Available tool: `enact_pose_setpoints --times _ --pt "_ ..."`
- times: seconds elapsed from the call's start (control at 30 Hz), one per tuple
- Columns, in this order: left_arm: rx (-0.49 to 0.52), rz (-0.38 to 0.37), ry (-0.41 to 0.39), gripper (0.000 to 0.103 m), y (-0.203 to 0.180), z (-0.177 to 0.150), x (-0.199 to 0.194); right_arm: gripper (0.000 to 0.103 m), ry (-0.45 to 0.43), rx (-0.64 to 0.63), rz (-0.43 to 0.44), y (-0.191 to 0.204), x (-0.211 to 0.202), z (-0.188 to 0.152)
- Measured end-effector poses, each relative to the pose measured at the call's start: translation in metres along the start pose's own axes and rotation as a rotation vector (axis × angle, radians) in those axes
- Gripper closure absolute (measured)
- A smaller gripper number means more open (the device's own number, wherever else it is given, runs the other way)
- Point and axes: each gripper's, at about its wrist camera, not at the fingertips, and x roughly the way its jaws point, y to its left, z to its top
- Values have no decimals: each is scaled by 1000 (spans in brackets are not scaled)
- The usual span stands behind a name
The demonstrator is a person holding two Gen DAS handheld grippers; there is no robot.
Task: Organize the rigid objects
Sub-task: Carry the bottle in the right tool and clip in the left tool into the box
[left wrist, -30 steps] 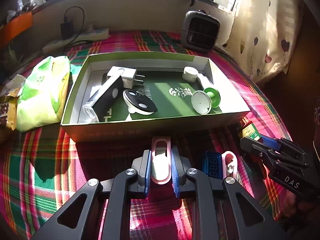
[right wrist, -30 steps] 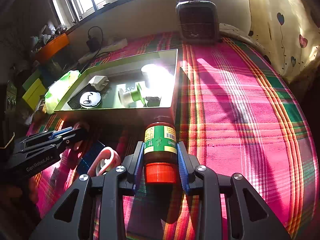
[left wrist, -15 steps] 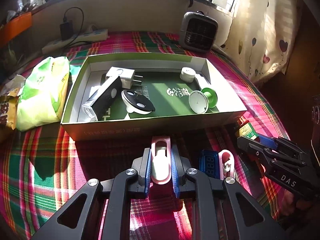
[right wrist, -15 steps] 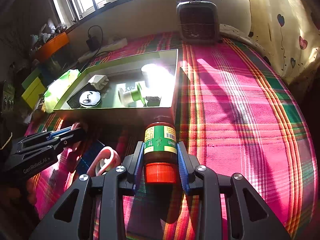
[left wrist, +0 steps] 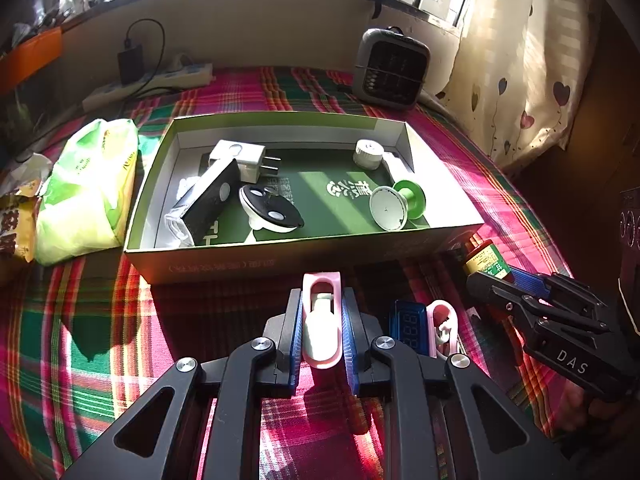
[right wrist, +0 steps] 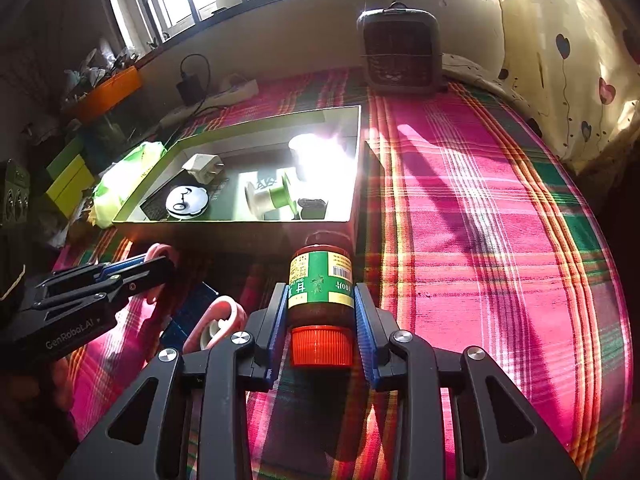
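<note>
Sunlit plaid cloth (right wrist: 460, 208) carried everything. Left gripper (left wrist: 321, 322) clamped a pink clip (left wrist: 321, 320); right gripper (right wrist: 321, 316) clamped a bottle (right wrist: 321, 280), both just before the box (left wrist: 304, 256) front wall. Lifted too low, either could strike that wall.

The box (left wrist: 304, 256) sits mid-cloth, with the bag (left wrist: 86, 184) just beside it at nine o'clock and the heater (left wrist: 390, 68) behind at one o'clock. Inside, the plug (left wrist: 242, 158) lies at eleven o'clock, the spool (left wrist: 396, 204) at four. Before the box, the clip (left wrist: 322, 320) lies at six o'clock, the bottle (right wrist: 320, 280) at four, and the meter (left wrist: 408, 322) between them.
</note>
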Motion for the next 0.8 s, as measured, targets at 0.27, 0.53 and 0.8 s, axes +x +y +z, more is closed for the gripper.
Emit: enact_pose_setpoints --times 0.27,0.53,0.8 --pt "11 -10 -30 86 -4 4 -13 70 -22 -3 7 3 -9 5" --pt "2 -23 -54 86 3 12 -25 70 -46 -13 7 10 -14 17" --pt "-26 -29 -63 86 16 22 -28 70 -63 -27 18 20 -14 33"
